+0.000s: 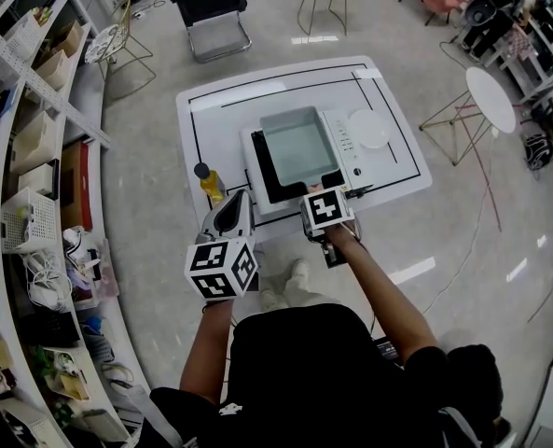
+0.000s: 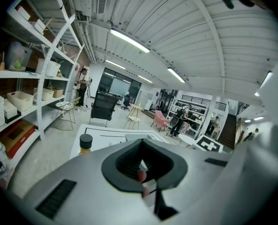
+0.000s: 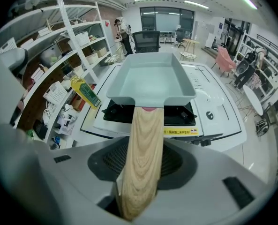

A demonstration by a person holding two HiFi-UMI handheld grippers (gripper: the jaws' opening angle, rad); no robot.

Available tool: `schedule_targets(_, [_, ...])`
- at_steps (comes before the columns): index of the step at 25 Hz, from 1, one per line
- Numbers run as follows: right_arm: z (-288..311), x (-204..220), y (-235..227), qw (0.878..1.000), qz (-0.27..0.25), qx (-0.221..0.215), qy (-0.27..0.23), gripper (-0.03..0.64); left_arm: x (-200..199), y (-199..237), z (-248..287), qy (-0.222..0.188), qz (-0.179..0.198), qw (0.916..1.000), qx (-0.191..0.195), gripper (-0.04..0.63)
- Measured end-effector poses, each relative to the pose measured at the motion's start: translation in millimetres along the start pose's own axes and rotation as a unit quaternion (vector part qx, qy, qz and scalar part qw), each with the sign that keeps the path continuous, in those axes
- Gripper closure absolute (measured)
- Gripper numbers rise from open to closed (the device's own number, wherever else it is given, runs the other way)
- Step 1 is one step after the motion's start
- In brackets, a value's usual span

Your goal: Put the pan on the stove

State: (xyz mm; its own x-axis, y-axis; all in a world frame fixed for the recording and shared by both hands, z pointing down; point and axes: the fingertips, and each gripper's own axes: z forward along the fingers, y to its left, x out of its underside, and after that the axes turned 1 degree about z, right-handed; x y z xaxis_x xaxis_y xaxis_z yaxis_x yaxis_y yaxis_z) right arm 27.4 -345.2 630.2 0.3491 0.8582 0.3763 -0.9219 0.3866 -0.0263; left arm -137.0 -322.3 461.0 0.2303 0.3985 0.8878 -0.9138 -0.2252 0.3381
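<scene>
Wooden handle point(image 3: 141, 163) points back toward the person, with the grey pan point(image 1: 299, 147) stretching away from it. The pan sits on the stove point(image 1: 351, 147) – black top, white table point(image 1: 397, 171). The right gripper point(image 1: 324, 192) has its jaws apart around the handle, not clamping it. The left gripper point(image 1: 237, 203) is closed and empty, near a yellow bottle point(image 1: 211, 183). Shelves point(image 1: 34, 157) edge the glossy floor point(image 1: 500, 250).

Person: black short-sleeved top point(image 1: 304, 371), pale shoes point(image 1: 296, 275).
Left tool point(image 1: 240, 202): light grey moulded shell, dark grey recess, cube with black-and-white square markers point(image 1: 222, 267).
Right tool point(image 1: 326, 217): matching shell and marker cube.
</scene>
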Motion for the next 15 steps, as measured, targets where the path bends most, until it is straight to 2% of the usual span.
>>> schedule_targets(6, [-9,8,-5,1.0,-0.011,0.02,0.0,0.439,1,-2,-3,-0.002,0.003,1.0,0.004,0.588])
schedule_targets(15, [-32,6,-8,0.999,0.009,0.028,-0.042,0.423,1,-10,-11,-0.003,0.012,0.9998,0.015,0.588])
